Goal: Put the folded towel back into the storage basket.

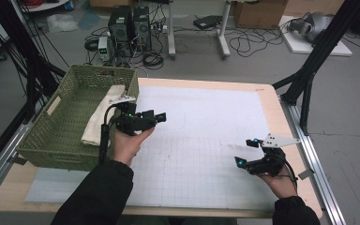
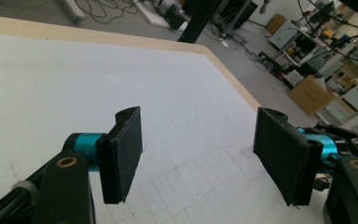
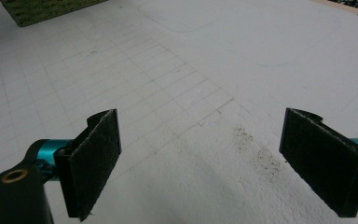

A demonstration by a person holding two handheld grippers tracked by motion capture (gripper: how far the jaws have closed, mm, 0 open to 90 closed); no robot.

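A green woven basket [image 1: 42, 133] stands at the table's left, with a folded cream cloth [image 1: 104, 114] lying inside along its right wall. My left gripper [image 1: 159, 117] hovers just right of the basket and points right over the white mat; its jaws stand open and empty [image 2: 198, 156]. My right gripper [image 1: 244, 151] rests low near the table's right front and points left. In the right gripper view its jaws [image 3: 200, 163] are spread wide with only the mat between them.
A white gridded mat [image 1: 201, 140] covers most of the wooden table [image 1: 290, 136]. A corner of the basket [image 3: 42, 10] shows far off. Black frame legs [image 1: 309, 79] stand at the right; computers and cables [image 1: 131, 33] lie on the floor beyond.
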